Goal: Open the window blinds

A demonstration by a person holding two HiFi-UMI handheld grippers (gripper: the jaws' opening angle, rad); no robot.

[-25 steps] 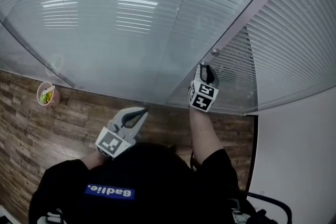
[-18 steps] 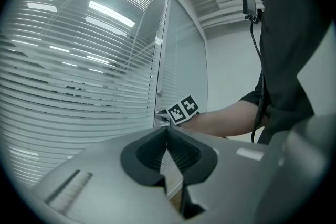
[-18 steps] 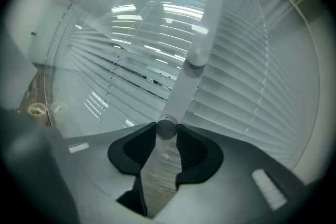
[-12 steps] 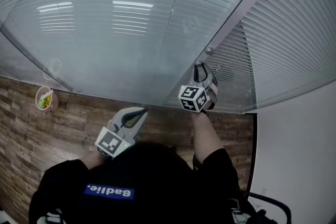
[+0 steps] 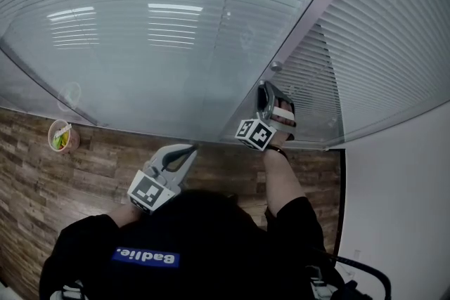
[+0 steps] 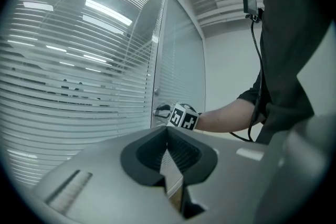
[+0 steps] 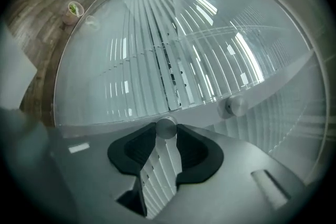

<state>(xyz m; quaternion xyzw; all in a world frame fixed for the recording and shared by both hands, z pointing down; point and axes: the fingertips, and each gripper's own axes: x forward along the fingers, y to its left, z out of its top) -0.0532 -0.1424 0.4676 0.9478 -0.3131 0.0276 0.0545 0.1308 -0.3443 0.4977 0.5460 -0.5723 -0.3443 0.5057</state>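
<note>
White slatted blinds (image 5: pixel 162 17) hang behind a glass wall, split by a grey frame post (image 5: pixel 316 7). My right gripper (image 5: pixel 265 89) reaches level to the glass beside the post and is shut on a small round silver knob (image 7: pixel 167 127), one jaw on each side of it. A second silver knob (image 5: pixel 275 66) sits just above on the glass, free. In the left gripper view the right gripper (image 6: pixel 160 111) shows against the glass. My left gripper (image 5: pixel 190 148) hangs lower, short of the glass, jaws together and empty. Behind the knob the slats (image 7: pixel 173 76) stand partly tilted, showing dark gaps.
A small pink cup (image 5: pixel 62 136) with something green in it stands on the wood-pattern floor (image 5: pixel 42 186) at the foot of the glass, far left. A white wall (image 5: pixel 401 207) closes the right side. A black cable (image 5: pixel 365 270) hangs by the person's right side.
My right gripper has rolled on the knob: its marker cube swung from above the wrist round to the left side. The left gripper has stayed where it was.
</note>
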